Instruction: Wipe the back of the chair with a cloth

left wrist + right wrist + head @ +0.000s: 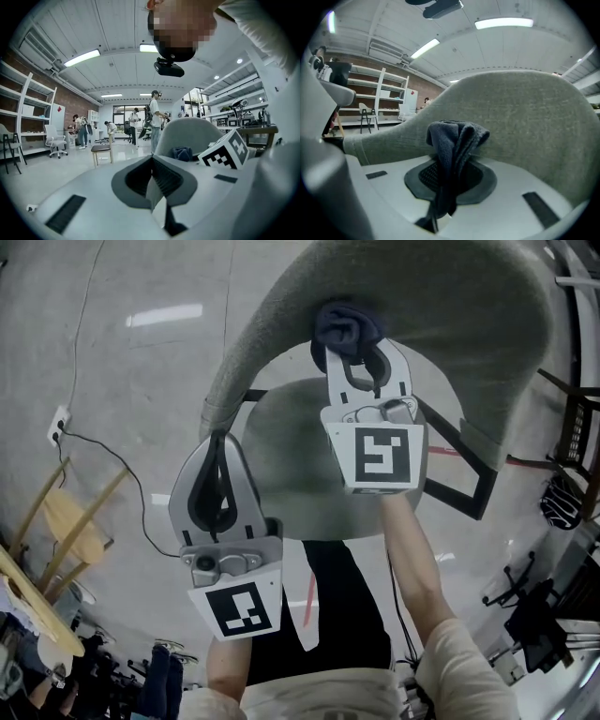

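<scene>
The chair's grey fabric back [441, 306] curves across the top of the head view, with the round seat [300, 465] under it. A dark blue cloth [347, 326] is bunched against the back's inner face, and my right gripper [354, 352] is shut on it. In the right gripper view the cloth [454, 140] stands up between the jaws and touches the chair back [525, 112]. My left gripper [218, 442] is shut with nothing in it, close to the back's left end. The left gripper view shows the chair back [187, 133] and the cloth [181, 153] ahead.
A wooden stool [70, 521] stands at the left, by a black cable [112, 456] that runs to a floor socket [58, 423]. Dark chair frames [572, 427] crowd the right edge. Several people, a small stool [101, 150] and a white office chair [55, 140] are far off.
</scene>
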The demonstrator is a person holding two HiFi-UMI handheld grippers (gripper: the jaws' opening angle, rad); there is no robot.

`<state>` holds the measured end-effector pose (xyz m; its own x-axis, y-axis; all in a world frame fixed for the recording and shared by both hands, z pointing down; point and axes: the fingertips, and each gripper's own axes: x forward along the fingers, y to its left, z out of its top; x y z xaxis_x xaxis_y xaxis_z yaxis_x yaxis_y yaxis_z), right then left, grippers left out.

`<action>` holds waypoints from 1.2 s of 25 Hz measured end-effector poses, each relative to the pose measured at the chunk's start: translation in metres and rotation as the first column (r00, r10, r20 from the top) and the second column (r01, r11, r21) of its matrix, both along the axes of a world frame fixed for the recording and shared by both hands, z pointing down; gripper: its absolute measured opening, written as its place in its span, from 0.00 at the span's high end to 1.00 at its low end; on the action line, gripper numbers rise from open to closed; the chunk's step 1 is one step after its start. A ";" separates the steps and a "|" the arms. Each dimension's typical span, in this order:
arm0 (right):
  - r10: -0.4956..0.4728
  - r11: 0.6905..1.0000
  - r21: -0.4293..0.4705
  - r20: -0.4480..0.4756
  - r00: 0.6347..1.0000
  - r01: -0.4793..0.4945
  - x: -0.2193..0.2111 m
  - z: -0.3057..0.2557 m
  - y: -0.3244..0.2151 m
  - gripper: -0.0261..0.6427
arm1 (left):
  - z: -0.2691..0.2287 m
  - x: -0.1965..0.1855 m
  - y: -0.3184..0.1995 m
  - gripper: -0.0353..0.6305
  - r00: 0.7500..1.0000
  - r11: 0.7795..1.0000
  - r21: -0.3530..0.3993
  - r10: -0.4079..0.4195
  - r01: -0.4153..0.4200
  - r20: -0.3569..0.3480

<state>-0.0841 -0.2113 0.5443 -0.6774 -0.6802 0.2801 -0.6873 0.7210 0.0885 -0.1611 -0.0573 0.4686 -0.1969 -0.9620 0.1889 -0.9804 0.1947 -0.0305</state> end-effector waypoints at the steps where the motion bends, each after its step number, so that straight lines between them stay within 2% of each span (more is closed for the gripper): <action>1: 0.041 0.999 0.001 -0.002 0.999 -0.041 0.010 0.001 -0.007 0.87 | 0.000 0.001 -0.002 0.92 1.000 1.000 -0.001 0.007 -0.007 0.001; 6: 0.240 0.971 -0.003 -0.043 0.970 -0.240 0.068 0.006 -0.036 0.87 | 0.002 0.015 -0.015 0.92 0.998 0.998 -0.009 0.063 -0.063 0.007; 11: 0.429 0.903 -0.003 -0.070 0.901 -0.430 0.129 0.009 -0.050 0.87 | 0.001 0.041 -0.032 0.92 0.990 0.990 -0.008 0.144 -0.144 0.002; 17: 0.614 0.789 0.021 -0.075 0.786 -0.614 0.195 0.005 -0.047 0.87 | -0.005 0.066 -0.048 0.92 0.967 0.968 -0.014 0.253 -0.252 0.021; 19: 0.675 0.737 0.030 -0.079 0.734 -0.675 0.218 0.005 -0.040 0.87 | -0.006 0.074 -0.051 0.92 0.959 0.959 -0.017 0.284 -0.284 0.023; 23: 0.774 0.631 0.046 -0.102 0.624 -0.775 0.262 0.006 -0.022 0.87 | -0.004 0.093 -0.060 0.92 0.928 0.928 -0.017 0.373 -0.373 0.019; 27: 0.817 0.573 0.055 -0.119 0.565 -0.817 0.291 0.005 -0.008 0.87 | -0.003 0.106 -0.059 0.92 0.918 0.918 -0.025 0.397 -0.397 0.005; 30: 0.851 0.520 0.061 -0.126 0.510 -0.852 0.307 0.003 0.009 0.87 | -0.007 0.115 -0.058 0.92 0.895 0.895 -0.013 0.446 -0.446 0.004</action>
<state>0.2233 -0.2023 0.5469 0.2672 -0.9085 0.3213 -0.9544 -0.2034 0.2186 -0.0463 -0.1154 0.4615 0.2514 -0.9469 0.2002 -0.9639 -0.2637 -0.0368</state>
